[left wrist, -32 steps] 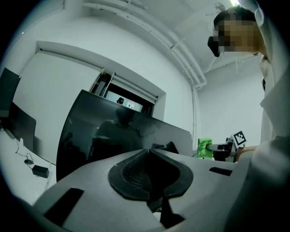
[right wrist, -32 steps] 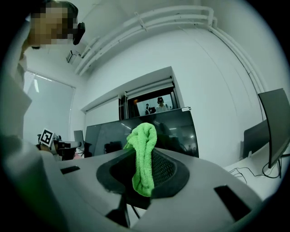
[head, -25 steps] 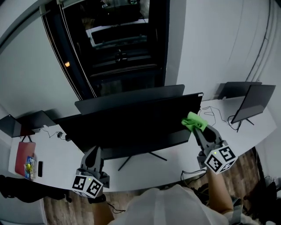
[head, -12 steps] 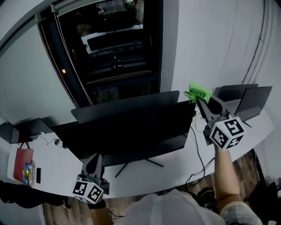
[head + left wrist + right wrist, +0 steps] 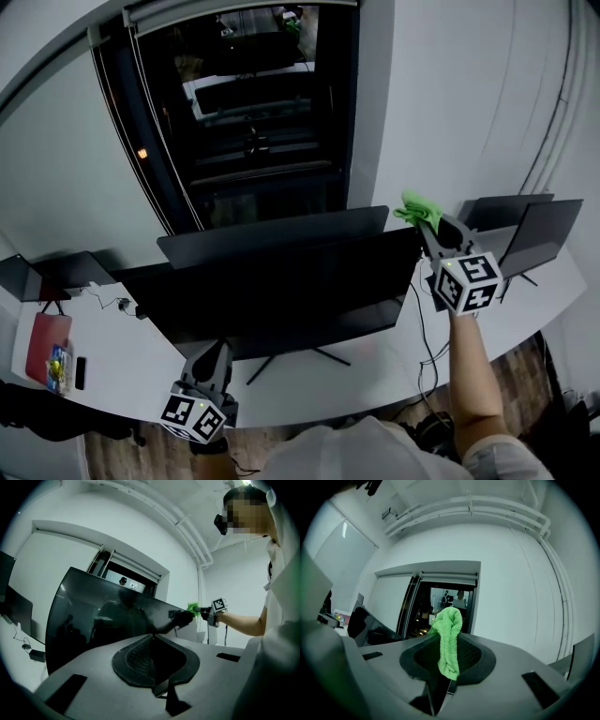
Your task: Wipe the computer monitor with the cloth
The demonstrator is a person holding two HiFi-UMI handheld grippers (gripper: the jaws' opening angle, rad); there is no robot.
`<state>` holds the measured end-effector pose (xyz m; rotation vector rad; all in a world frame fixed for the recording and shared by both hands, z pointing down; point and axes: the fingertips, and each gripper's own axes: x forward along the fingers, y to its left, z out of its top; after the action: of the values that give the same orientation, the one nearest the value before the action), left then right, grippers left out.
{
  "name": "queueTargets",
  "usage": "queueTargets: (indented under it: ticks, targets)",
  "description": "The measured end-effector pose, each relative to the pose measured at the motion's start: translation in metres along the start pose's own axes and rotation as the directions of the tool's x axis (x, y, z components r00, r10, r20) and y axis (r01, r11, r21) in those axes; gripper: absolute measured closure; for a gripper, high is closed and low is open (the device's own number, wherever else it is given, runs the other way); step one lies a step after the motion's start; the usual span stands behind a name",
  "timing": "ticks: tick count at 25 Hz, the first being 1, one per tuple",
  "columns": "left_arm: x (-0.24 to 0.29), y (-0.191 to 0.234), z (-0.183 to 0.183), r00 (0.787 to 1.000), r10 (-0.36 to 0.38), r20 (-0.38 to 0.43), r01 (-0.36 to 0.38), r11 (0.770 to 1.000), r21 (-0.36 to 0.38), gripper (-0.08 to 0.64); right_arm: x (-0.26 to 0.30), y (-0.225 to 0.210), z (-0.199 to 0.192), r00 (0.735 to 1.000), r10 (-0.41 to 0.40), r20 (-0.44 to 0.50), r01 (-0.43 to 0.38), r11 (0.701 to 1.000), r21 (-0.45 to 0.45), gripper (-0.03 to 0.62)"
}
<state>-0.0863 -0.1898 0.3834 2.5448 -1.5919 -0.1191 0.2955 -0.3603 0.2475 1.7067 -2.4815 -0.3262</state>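
Observation:
A wide, dark curved monitor (image 5: 281, 281) stands on the white desk (image 5: 122, 352). My right gripper (image 5: 424, 221) is raised at the monitor's top right corner and is shut on a green cloth (image 5: 415, 207). Whether the cloth touches the screen I cannot tell. In the right gripper view the cloth (image 5: 449, 644) hangs folded out of the closed jaws of that gripper (image 5: 446, 634), with the monitor (image 5: 370, 630) off to the left. My left gripper (image 5: 217, 354) sits low in front of the monitor's lower left part, shut on nothing. The left gripper view shows this gripper (image 5: 153, 635), the screen (image 5: 103, 620) and the far cloth (image 5: 193, 608).
A second dark monitor (image 5: 272, 228) stands right behind the first. Smaller screens stand at the desk's right end (image 5: 544, 230) and left end (image 5: 37, 272). A red item (image 5: 49, 339) lies at the left, cables (image 5: 424, 323) trail at the right, and a dark glass doorway (image 5: 244, 103) is behind.
My right gripper has carried the green cloth up from the middle of the monitor's right edge to its top right corner. The left gripper has barely moved.

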Motion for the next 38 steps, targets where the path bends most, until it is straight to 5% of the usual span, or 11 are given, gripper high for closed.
queueTargets:
  ticks: [15, 38]
  targets:
    - [-0.007, 0.007, -0.008, 1.000, -0.004, -0.018, 0.003, 1.000, -0.009, 0.538, 0.007, 0.019, 0.000, 0.998, -0.012, -0.054, 0.013, 1.000, 0.008, 0.523]
    - [-0.044, 0.038, -0.007, 1.000, 0.017, 0.009, -0.017, 0.999, -0.029, 0.538, 0.026, 0.130, 0.026, 0.994, 0.105, -0.035, -0.105, 0.994, -0.008, 0.523]
